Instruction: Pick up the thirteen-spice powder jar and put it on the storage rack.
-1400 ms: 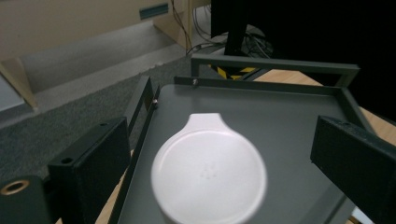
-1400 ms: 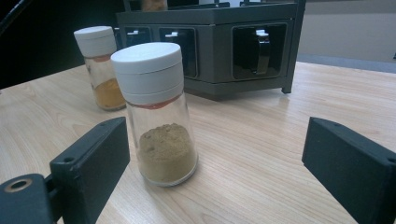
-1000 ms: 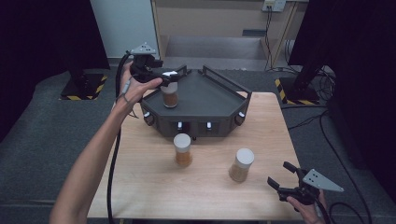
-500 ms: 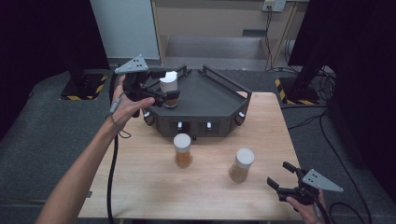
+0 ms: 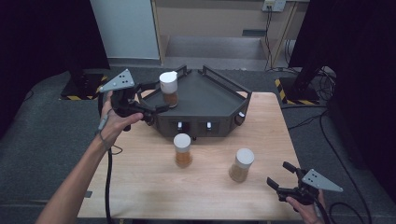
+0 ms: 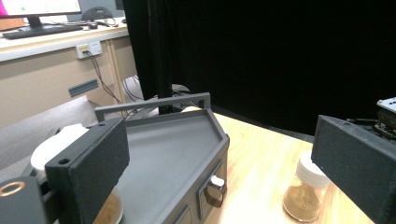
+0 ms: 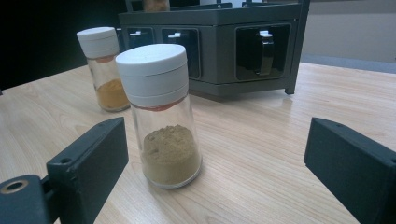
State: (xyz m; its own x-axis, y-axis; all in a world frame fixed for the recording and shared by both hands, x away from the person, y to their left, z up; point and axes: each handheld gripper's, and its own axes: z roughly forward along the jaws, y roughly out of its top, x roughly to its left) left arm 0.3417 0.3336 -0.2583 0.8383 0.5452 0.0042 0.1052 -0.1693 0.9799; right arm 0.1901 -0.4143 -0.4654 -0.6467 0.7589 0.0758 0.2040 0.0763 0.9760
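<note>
A dark grey rack [image 5: 205, 100] stands at the back of the wooden table [image 5: 140, 196]. A white-lidded jar of brown powder [image 5: 169, 88] is upright on the rack's left corner. My left gripper [image 5: 160, 96] is open just left of it, not pressing it. In the left gripper view [image 6: 219, 140], that jar's lid [image 6: 53, 144] peeks from behind the left jaw. Below the rack are an orange-powder jar [image 5: 182, 150] and a tan-powder jar [image 5: 241, 164]. My right gripper [image 5: 279, 174] is open at the front right; its jaws have just opened a little, with the tan jar [image 7: 161, 116] ahead of them.
The rack's front [image 7: 219, 42] has small knobbed drawers. The right gripper view shows the orange jar [image 7: 103, 70] farther back on the left. A black cable [image 5: 108, 186] hangs along the table's left edge. Dark curtains flank the table, and grey floor lies around it.
My left gripper has drawn back to the left and lower, away from the jar, which stays upright on the rack. The right hand has kept its place.
</note>
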